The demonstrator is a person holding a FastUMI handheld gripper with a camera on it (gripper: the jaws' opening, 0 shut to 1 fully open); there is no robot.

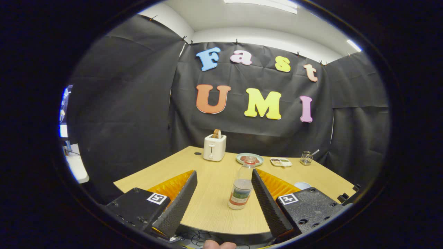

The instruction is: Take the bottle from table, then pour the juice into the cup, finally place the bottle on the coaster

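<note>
Gripper (224, 185) jaws released, spread wide, touching nothing. Bottle (241, 186) stands upright on bench (207, 207) between the fingers, closer to the right one, near bench's front edge. Cup (302, 185) sits toward right edge, partly hidden behind right finger. Toaster (214, 147), plate (250, 158), tray (281, 162) and wire holder (306, 157) line the back edge.

My one fisheye view rides the gripper (224, 180), low at the table's (207, 207) near edge, facing forward along my spread fingers (180, 204), bottle (241, 186) close, toaster (214, 147) far.
</note>
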